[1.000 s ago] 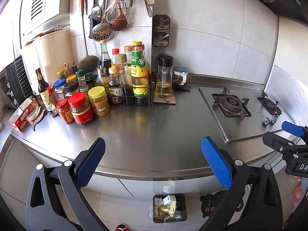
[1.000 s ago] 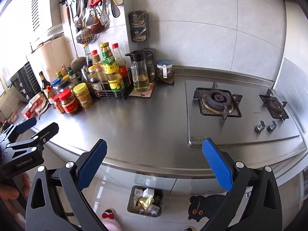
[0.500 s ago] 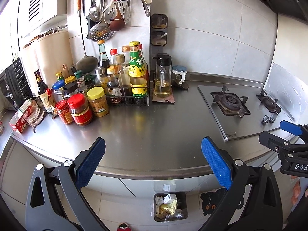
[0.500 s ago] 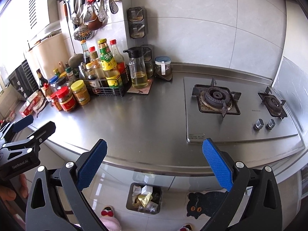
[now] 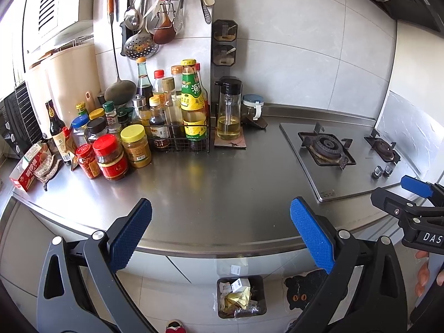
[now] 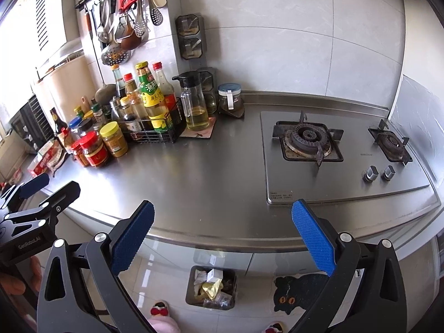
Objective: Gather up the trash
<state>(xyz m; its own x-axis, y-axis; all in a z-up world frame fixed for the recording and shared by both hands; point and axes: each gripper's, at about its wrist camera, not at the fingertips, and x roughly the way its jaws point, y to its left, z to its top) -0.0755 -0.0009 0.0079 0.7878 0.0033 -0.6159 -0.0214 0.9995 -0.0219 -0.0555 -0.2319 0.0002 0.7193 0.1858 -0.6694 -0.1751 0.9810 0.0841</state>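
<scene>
The stainless-steel table (image 5: 222, 191) fills both views, with a two-burner gas hob (image 6: 341, 152) set into its right end and a crowd of sauce bottles and jars (image 5: 155, 122) along its back-left edge beneath hanging utensils (image 5: 155, 8) on the tiled wall. Both the left gripper (image 5: 221, 236) and the right gripper (image 6: 222, 238) hang just in front of the table's front edge with their blue pads spread wide, holding and touching nothing. On the floor below that front edge stands a small dark trash bin (image 6: 212, 287) with crumpled wrappers inside, its opening facing up, beside a black cat-shaped mat (image 6: 298, 291).
</scene>
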